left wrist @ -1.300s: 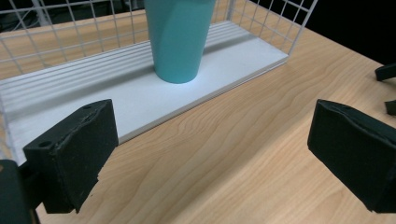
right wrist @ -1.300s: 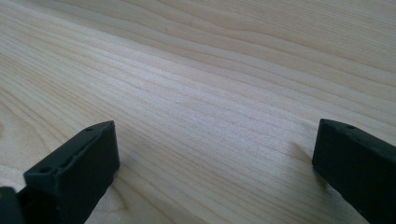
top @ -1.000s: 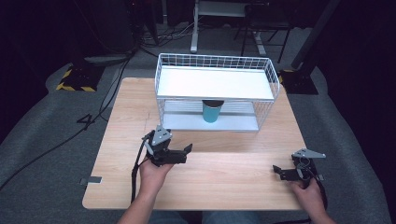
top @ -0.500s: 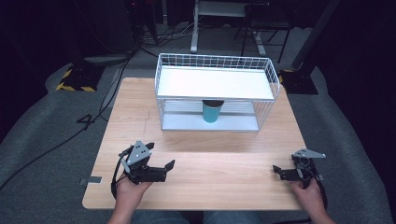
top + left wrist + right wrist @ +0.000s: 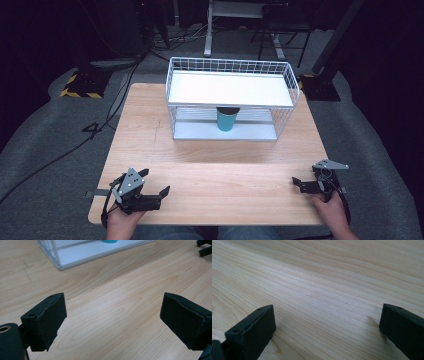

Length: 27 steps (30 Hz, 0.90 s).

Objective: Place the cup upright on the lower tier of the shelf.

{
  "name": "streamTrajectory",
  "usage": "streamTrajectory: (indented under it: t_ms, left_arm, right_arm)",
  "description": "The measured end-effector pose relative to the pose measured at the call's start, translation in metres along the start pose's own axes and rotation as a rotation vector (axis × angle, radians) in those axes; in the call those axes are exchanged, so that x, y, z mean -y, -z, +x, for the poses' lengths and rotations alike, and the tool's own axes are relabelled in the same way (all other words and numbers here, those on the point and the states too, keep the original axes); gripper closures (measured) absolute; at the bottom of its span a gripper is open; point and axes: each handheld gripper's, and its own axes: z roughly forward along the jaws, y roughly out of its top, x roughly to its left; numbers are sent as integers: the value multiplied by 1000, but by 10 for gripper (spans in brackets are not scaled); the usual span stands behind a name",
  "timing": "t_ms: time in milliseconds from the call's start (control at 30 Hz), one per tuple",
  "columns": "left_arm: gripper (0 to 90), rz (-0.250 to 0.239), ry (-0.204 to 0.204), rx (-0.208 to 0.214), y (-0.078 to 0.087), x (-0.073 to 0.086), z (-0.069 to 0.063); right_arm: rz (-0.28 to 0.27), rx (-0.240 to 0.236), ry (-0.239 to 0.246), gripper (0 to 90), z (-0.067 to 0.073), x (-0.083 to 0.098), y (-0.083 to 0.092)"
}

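Wooden table (image 5: 215, 170) is flanked near its front edge by left gripper (image 5: 150, 196) and right gripper (image 5: 304, 183), jaws spread and empty, while the teal cup (image 5: 226, 120), apparently untouched, is kept inside the wire basket (image 5: 295, 87), so a reach forward seems called for next.

I've got the left gripper (image 5: 152, 192) low at the near left corner, my left hand (image 5: 121, 221) wrapped around its back end, wrist coming up from the bottom edge. Its jaws stand wide apart, pointing right and slightly forward; in the left gripper view both black pads (image 5: 51, 318) frame nothing between them. Over on the right, the right gripper (image 5: 298, 183) sits near the right edge, my right hand (image 5: 330, 209) behind it, jaws spread and aimed leftward, nothing held.
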Motion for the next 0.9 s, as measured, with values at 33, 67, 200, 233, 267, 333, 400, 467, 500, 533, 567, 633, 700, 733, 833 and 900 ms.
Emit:
streamTrajectory:
  t_ms: [33,67,200,233,267,333,400,467,500,533,567,633,700,733,833,900]
  left_arm:
    - [75,17,-6,-10,1,6,2]
    - [75,34,-3,-16,1,10,3]
    - [76,72,11,-13,-1,18,9]
    - [76,92,13,-23,-3,21,11]
    - [76,108,1,-31,-4,23,12]
    - [76,147,-8,-44,-8,27,14]
    - [77,175,-10,-41,-11,29,16]
    - [77,185,-1,-41,-12,30,17]
    - [77,196,-8,-50,-13,31,18]
    - [77,202,-3,-53,-15,31,17]
    - [77,229,-12,-66,-17,32,17]
    - [78,253,-24,-72,-20,33,17]
    - [78,283,-30,-79,-23,34,17]
    - [81,283,-30,-79,-23,34,17]
    - [61,273,-18,-84,-28,36,19]
    - [34,251,-20,-84,-30,39,19]
  right_arm:
    - [0,0,0,7,0,0,0]
    - [0,0,0,7,0,0,0]
    - [0,0,0,7,0,0,0]
    - [0,0,0,7,0,0,0]
    - [0,0,0,7,0,0,0]
    - [0,0,0,7,0,0,0]
    - [0,0,0,7,0,0,0]
    - [0,0,0,7,0,0,0]
    - [0,0,0,7,0,0,0]
    - [0,0,0,7,0,0,0]
    - [0,0,0,7,0,0,0]
    - [0,0,0,7,0,0,0]
    - [0,0,0,7,0,0,0]
    - [0,0,0,7,0,0,0]
    - [0,0,0,7,0,0,0]
    - [0,0,0,7,0,0,0]
